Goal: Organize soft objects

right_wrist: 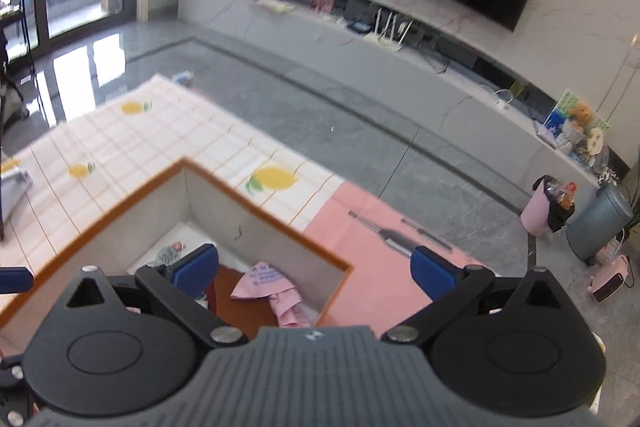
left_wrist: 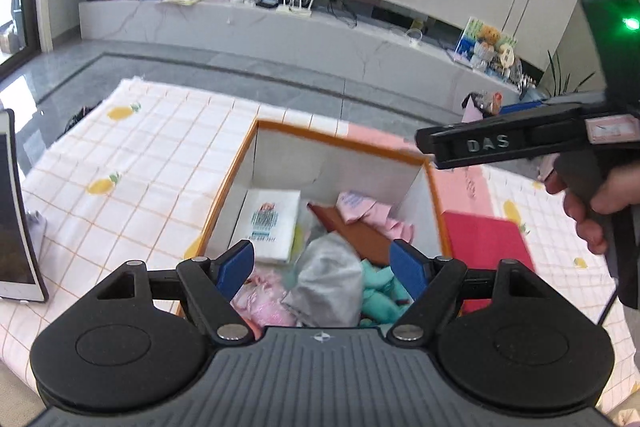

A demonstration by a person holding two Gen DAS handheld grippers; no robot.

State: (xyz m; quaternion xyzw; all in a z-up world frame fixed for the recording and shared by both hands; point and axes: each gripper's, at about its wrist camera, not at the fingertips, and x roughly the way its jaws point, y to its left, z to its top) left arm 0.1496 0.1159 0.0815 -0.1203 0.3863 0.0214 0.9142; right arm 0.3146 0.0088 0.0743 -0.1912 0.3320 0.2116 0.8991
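An orange-rimmed white box (left_wrist: 416,211) stands on the checked tablecloth (left_wrist: 152,155). Inside lie a white tissue pack (left_wrist: 268,223), a grey cloth (left_wrist: 332,275), a teal cloth (left_wrist: 380,287), pink lacy fabric (left_wrist: 260,301), a pink garment (left_wrist: 368,213) and a brown piece (left_wrist: 356,237). My left gripper (left_wrist: 322,265) is open and empty above the box's near end. My right gripper (right_wrist: 314,273) is open and empty over the box's far corner (right_wrist: 256,215), above the pink garment (right_wrist: 264,279). It also shows in the left wrist view (left_wrist: 428,143).
A red flat item (left_wrist: 488,247) lies right of the box on a pink mat (right_wrist: 380,227). A tablet screen (left_wrist: 16,211) stands at the table's left. Beyond the table edge are grey floor, a TV bench (left_wrist: 240,23), a pink bin (right_wrist: 540,211) and a grey bin (right_wrist: 596,223).
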